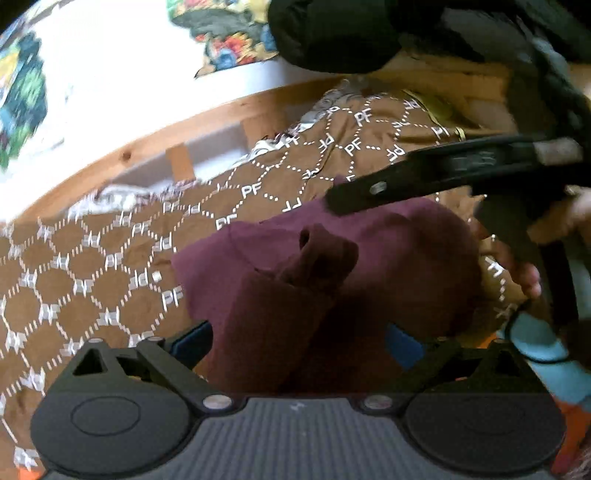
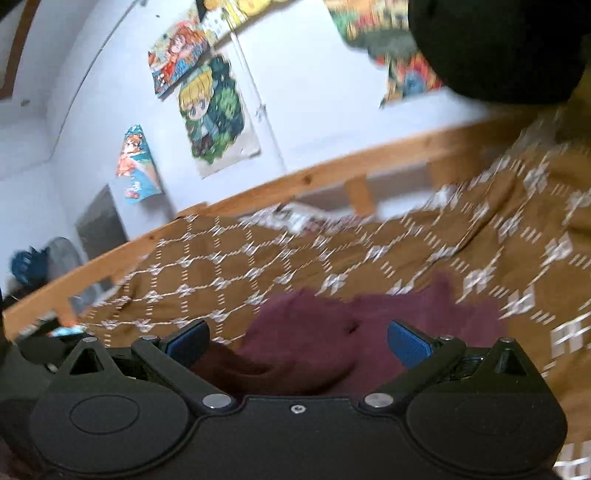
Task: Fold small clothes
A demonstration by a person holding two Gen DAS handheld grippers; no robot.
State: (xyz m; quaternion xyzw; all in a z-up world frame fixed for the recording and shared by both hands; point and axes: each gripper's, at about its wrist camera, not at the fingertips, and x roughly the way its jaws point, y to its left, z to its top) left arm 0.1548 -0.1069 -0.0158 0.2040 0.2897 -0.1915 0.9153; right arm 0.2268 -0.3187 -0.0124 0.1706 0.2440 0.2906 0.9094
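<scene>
A small maroon garment (image 1: 332, 288) lies crumpled on a brown bedspread (image 1: 92, 277) with a white PF pattern. My left gripper (image 1: 297, 345) hangs over its near part, blue pads wide apart and open, the cloth lying loose below them. From the right, one black finger (image 1: 369, 188) of my right gripper reaches over the garment's far edge, with a person's hand (image 1: 517, 266) behind it. In the right wrist view, my right gripper (image 2: 298, 343) is open over the same maroon garment (image 2: 314, 332), nothing pinched between its pads. This view is motion-blurred.
A wooden bed rail (image 1: 147, 147) runs along the far side of the bedspread (image 2: 221, 266), with a white wall and cartoon posters (image 2: 210, 114) behind. A bulky black object (image 1: 332, 33) sits at the bed's far right. A teal item (image 1: 543, 339) shows at the right edge.
</scene>
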